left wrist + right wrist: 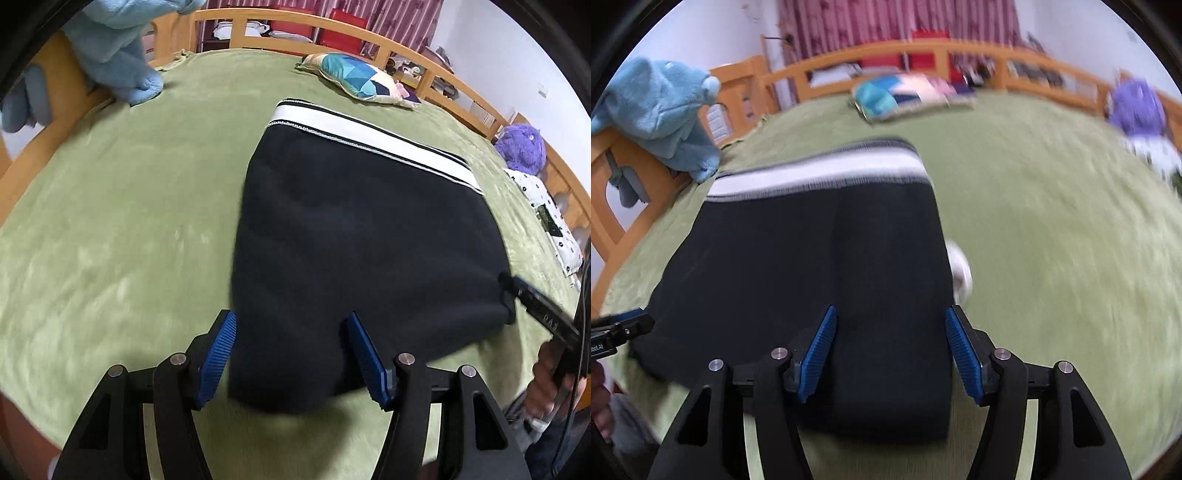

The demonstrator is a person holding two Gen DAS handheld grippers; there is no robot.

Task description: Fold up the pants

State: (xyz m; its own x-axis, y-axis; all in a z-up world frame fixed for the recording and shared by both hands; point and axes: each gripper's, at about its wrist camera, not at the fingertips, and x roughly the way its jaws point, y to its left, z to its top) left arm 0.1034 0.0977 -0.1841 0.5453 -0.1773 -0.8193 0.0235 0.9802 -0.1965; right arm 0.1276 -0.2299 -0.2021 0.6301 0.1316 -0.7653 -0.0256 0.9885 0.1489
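Black fleece pants (pixel 369 236) with a white striped waistband (pixel 373 134) lie folded into a compact rectangle on the green plush blanket (pixel 129 221) that covers the bed. In the left wrist view the bundle fills the middle, its waistband at about 12 o'clock and its near folded edge at 6 o'clock.

Over that near edge, the left gripper (pixel 291 354) stands released, blue ribbed pads spread wide with dark cloth lying between them, gripped by neither. At 3 o'clock in the same view, the right gripper (pixel 517 288) reaches the bundle's right corner.

Seen from the right wrist camera, which is blurred, the right gripper (pixel 890 349) is likewise released, pads wide apart above the pants (pixel 820 258), nothing clamped. A small white object (pixel 960 269) pokes out at the bundle's right edge; what it is cannot be told.

Beyond the pants, a patchwork cushion in blues and cream (pixel 365 79) lies near the wooden bed rail (pixel 295 31) at 12 o'clock, a light blue plush toy (pixel 118 48) hangs at 10 o'clock, and a purple fuzzy toy (pixel 521 147) sits at 2 o'clock.
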